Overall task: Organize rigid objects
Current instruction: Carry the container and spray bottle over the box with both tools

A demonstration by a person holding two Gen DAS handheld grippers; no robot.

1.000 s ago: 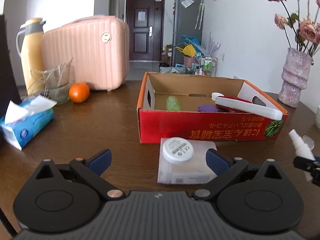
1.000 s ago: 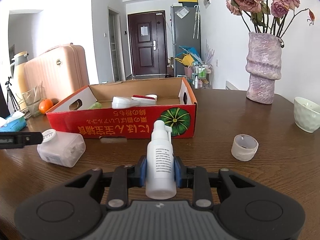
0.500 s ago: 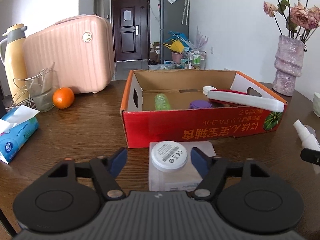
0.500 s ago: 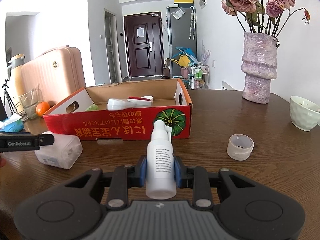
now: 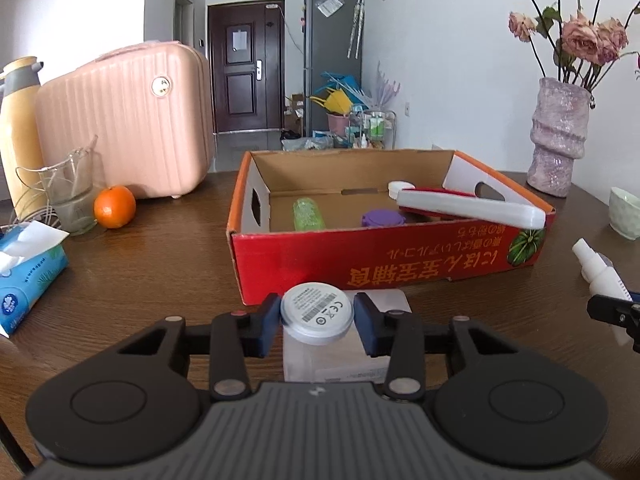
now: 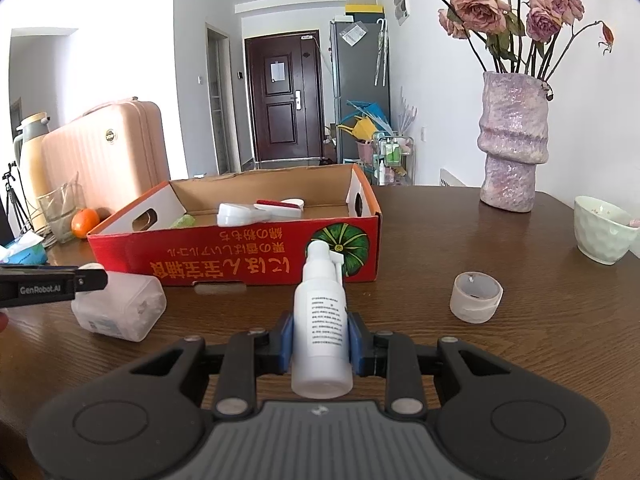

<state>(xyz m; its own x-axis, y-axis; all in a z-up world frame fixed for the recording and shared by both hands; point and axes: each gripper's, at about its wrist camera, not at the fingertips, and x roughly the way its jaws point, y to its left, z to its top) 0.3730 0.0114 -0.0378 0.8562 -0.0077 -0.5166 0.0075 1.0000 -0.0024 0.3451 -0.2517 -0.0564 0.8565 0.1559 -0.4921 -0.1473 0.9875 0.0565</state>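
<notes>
A clear square jar [image 5: 340, 356] with a white cap lies on the wooden table in front of the red cardboard box [image 5: 400, 264]. My left gripper [image 5: 317, 316] is closing, and its blue pads touch both sides of the cap. The jar [image 6: 120, 312] also shows at the left of the right wrist view, under the left gripper's finger [image 6: 48, 288]. My right gripper [image 6: 320, 340] is shut on a white spray bottle [image 6: 322, 312], held upright just above the table. Inside the box lie a green bottle [image 5: 308, 214], a purple lid [image 5: 382, 218] and a long white-and-red item [image 5: 472, 206].
A translucent ring-shaped cap [image 6: 476, 296], a pale bowl [image 6: 604, 228] and a purple vase [image 6: 512, 140] of dried roses stand to the right. At the left are an orange [image 5: 115, 206], a glass [image 5: 74, 196], a tissue pack [image 5: 28, 276], a pink case [image 5: 132, 120] and a thermos [image 5: 20, 128].
The left gripper's jaws have come together from wide open to the jar's cap, and the gripper has crept closer to the jar. The right gripper holds the spray bottle still.
</notes>
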